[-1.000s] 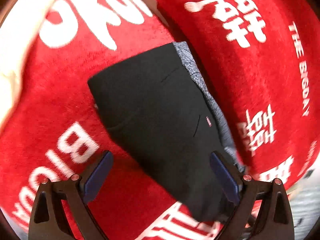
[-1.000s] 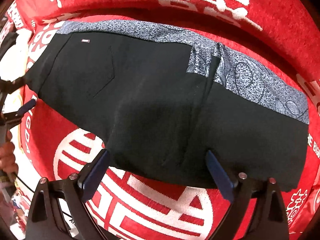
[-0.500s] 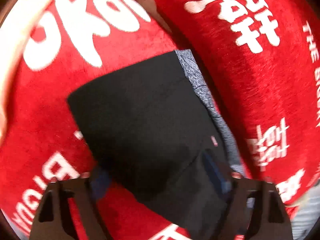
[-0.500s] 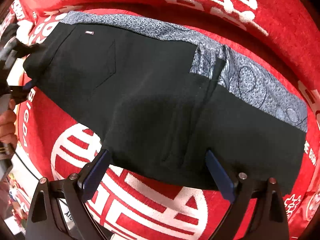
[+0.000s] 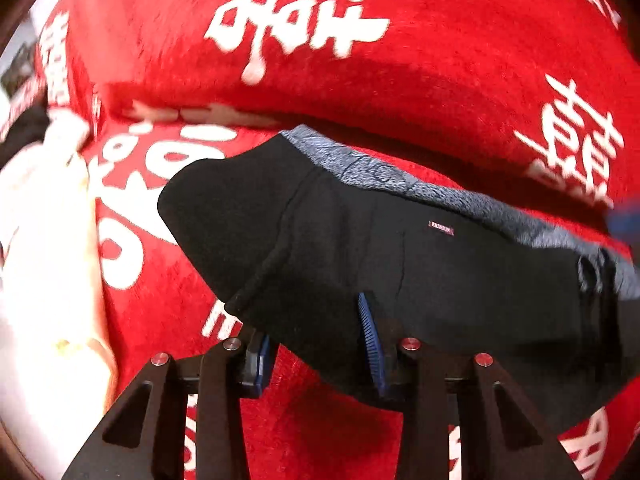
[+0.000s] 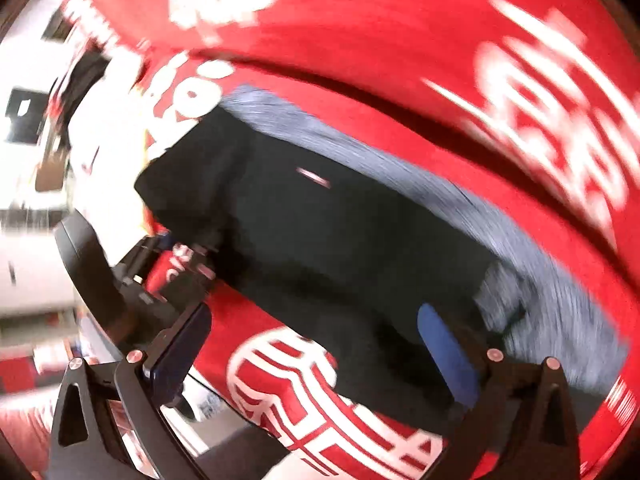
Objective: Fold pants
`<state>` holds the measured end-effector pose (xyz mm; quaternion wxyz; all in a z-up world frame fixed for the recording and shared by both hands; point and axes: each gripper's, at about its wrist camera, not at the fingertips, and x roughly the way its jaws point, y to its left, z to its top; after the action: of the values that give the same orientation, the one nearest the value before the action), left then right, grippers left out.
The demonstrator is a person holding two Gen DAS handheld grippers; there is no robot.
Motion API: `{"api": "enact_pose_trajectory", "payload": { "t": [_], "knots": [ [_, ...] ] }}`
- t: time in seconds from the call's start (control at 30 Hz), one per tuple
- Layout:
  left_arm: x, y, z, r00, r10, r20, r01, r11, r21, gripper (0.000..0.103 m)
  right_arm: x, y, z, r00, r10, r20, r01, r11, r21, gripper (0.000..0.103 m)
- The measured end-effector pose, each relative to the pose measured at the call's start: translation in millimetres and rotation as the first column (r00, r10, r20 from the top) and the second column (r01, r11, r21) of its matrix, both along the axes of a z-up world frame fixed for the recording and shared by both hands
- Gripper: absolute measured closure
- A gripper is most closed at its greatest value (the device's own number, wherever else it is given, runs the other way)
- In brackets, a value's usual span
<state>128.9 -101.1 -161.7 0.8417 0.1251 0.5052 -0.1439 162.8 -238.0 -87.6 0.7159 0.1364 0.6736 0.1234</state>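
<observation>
The black pants [image 5: 400, 248] with a grey patterned band [image 5: 440, 196] along the far edge lie folded on a red blanket [image 5: 420, 80]. My left gripper [image 5: 316, 344] has its blue pads narrowed onto the pants' near hem, with the cloth between them. In the blurred right wrist view the pants [image 6: 320, 216] stretch across the middle. My right gripper [image 6: 316, 344] is open wide; its right pad [image 6: 448, 348] lies over the black cloth and its left pad is over the blanket. The left gripper [image 6: 176, 256] shows there at the pants' left end.
The red blanket with white characters covers the whole surface and rises in a ridge [image 5: 360, 92] behind the pants. A white cloth [image 5: 44, 240] lies at the left. The blanket's near edge and pale floor [image 6: 224, 420] show by the right gripper.
My left gripper has moved in and closed from wide open onto the near hem. My right gripper has swung fast, blurring its view, and now sits nearer the pants' right part.
</observation>
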Motion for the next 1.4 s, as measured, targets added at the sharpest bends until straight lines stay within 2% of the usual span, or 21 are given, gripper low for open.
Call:
{"api": "enact_pose_trajectory", "payload": {
  "t": [0.07,0.13,0.2,0.27,0.37,0.47,0.57,0.63,0.7,0.9,1.07,1.23,1.4],
  "knots": [
    [-5,-2,0,0.999,-0.023,0.022,0.022,0.999,0.026,0.064,24,18,8,0.999,0.041,0.014,-0.041,0.999,-0.004,0.0],
    [-11,-2,1,0.998,-0.042,0.046,0.04,0.998,0.047,0.064,51,41,13,0.999,0.047,0.006,-0.048,0.998,0.031,0.0],
    [-17,-8,4,0.995,-0.069,0.073,0.063,0.995,0.07,0.064,76,59,9,0.998,0.058,-0.039,-0.055,0.996,0.07,0.0],
    [-23,-13,5,0.99,-0.097,0.1,0.087,0.992,0.095,0.064,94,79,4,0.994,0.077,-0.079,-0.072,0.996,0.059,0.0],
    [-26,-17,6,0.985,-0.123,0.123,0.108,0.987,0.12,0.064,112,113,-11,0.974,0.168,-0.152,-0.169,0.986,0.006,0.0],
    [-27,-17,8,0.986,-0.115,0.117,0.102,0.989,0.109,0.064,117,145,-36,0.936,0.27,-0.226,-0.3,0.947,-0.112,0.0],
    [-23,-15,8,0.989,-0.1,0.111,0.089,0.991,0.1,0.064,115,147,-55,0.918,0.279,-0.282,-0.333,0.928,-0.167,0.0],
    [-21,-16,8,0.989,-0.102,0.104,0.092,0.991,0.099,0.064,109,136,-64,0.923,0.247,-0.295,-0.294,0.947,-0.127,0.013],
    [-25,-19,10,0.989,-0.117,0.094,0.109,0.99,0.09,0.064,99,116,-63,0.94,0.187,-0.287,-0.197,0.98,-0.008,0.074],
    [-49,-44,46,0.97,-0.199,0.143,0.193,0.98,0.054,0.064,55,61,-19,0.986,0.114,-0.123,-0.101,0.989,0.109,0.078],
    [-72,-74,82,0.955,-0.251,0.156,0.253,0.967,0.005,0.064,8,8,15,1.0,-0.01,-0.002,0.01,0.971,0.24,0.078],
    [-110,-117,114,0.916,-0.36,0.179,0.372,0.927,-0.041,0.064,-63,-62,51,0.981,-0.165,0.104,0.12,0.931,0.344,0.078],
    [-156,-179,134,0.857,-0.494,0.146,0.51,0.854,-0.105,0.064,-152,-141,75,0.934,-0.314,0.172,0.23,0.895,0.383,0.078]
  ]
}}
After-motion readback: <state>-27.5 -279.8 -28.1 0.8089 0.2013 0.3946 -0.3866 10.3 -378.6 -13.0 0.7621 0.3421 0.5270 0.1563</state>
